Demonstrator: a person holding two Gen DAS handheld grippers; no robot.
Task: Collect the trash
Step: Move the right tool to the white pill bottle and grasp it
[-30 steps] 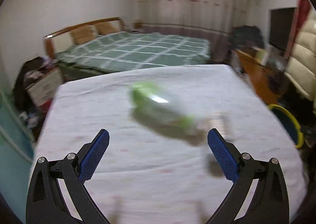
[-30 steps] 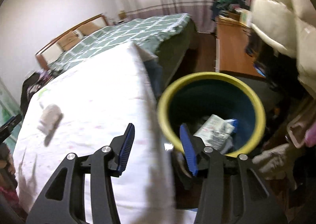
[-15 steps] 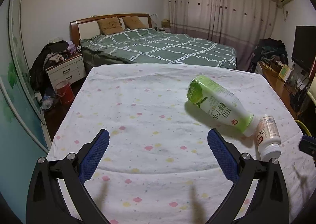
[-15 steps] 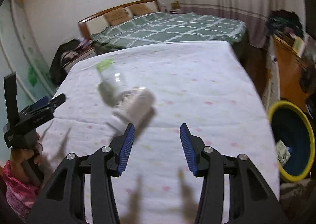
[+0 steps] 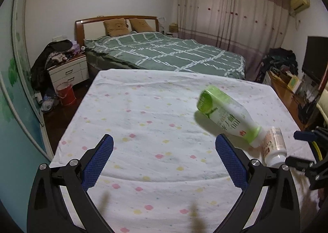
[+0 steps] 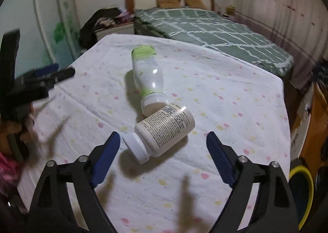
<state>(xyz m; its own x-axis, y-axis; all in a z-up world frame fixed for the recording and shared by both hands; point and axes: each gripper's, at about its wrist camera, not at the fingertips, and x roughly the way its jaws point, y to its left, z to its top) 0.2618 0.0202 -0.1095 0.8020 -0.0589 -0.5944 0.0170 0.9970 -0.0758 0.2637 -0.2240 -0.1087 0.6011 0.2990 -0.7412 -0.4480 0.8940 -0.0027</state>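
Two bottles: one green-labelled bottle [image 6: 148, 72], one white pill bottle [image 6: 164, 130]; one bin [image 6: 303, 189]

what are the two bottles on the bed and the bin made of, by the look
Green-labelled bottle: likely plastic, translucent milky body with a glossy highlight, wrapped in a printed film label. White pill bottle: probably opaque plastic, smooth satin sheen, paper-like printed label, ribbed screw cap. Bin: seemingly moulded plastic, smooth yellow rim over a dark wall; only part shows.

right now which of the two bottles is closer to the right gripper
The small white pill bottle, lying just ahead of the open right gripper. The bigger green-and-white bottle lies farther back on the sheet, its neck at the pill bottle.
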